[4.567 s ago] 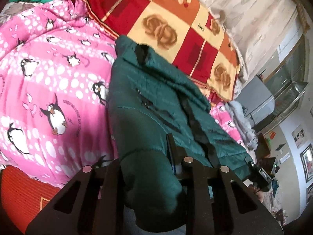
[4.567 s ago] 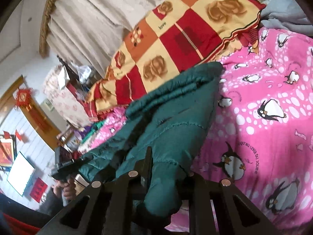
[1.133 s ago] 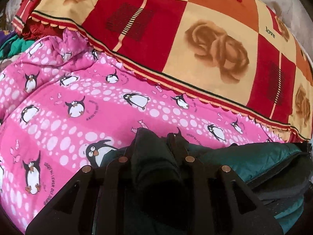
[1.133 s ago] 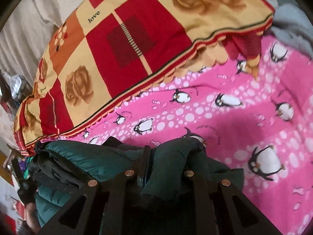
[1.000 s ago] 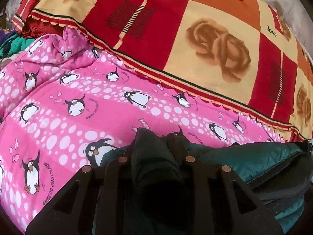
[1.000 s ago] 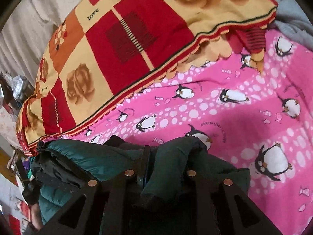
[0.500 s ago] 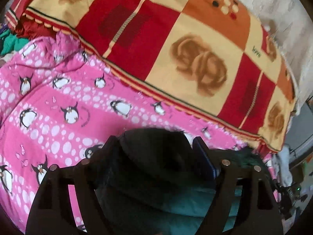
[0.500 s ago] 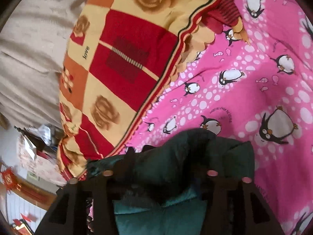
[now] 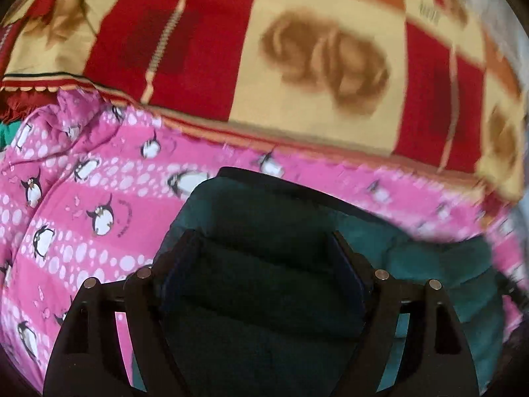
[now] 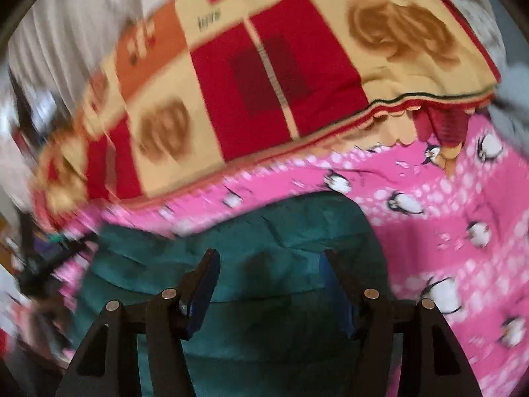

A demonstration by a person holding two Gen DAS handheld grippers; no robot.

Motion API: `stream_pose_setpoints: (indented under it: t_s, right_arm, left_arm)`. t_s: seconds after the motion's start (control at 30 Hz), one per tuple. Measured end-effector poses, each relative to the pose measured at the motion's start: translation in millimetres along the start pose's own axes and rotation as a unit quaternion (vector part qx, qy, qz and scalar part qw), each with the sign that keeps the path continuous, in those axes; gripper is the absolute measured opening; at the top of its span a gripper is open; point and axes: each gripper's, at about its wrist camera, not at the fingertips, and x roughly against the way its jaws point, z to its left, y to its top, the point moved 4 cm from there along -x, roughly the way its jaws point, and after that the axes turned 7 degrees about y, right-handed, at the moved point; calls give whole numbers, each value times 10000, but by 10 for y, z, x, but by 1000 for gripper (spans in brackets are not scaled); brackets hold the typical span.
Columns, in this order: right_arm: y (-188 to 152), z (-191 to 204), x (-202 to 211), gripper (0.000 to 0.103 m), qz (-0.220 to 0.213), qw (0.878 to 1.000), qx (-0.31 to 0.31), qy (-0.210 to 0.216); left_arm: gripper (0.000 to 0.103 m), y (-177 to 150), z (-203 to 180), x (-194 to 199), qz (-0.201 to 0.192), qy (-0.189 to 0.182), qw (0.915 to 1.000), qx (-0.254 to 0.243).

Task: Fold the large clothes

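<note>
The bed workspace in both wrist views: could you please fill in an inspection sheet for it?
Surface: pink penguin bedspread.
Job's things: green padded jacket, lying folded on the bedspread.
Clutter: red and yellow checked blanket behind the jacket.
Grippers: left claw and right claw both open above the jacket, pads clear of it.
Cables: nothing seen.
Surroundings: pale curtain; the rest is too blurred to tell.

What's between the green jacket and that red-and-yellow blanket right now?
A strip of pink penguin sheet separates the green jacket from the red-and-yellow blanket; both wrist views show it.
</note>
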Motion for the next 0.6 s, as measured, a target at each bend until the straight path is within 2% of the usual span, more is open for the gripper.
stream_pose_setpoints:
  t_s: [0.13,0.27,0.33,0.47,0.6]
  right_arm:
    - [-96,-186,-302,61,411,9983,158,-382]
    - [-127,-321,-531,68,586,9974,156,-383]
    - [-131,-386,-621,70,680,9970,10,-364]
    - [-135,-398,-701,73,850,9946,53,-594]
    - [-131,-384,-647,74,844,9945,34,-623]
  left_arm:
    - [80,-121,9,-254,82,98,9999,66]
    - [82,-147,-3,-437,185,268,9995,41]
    - [84,-144,-30,-526,298,435,9986,-65]
    - [86,-135,-110,-610,409,852,9949,-340]
    - [85,-132,-85,-569,458,788,9952,-347]
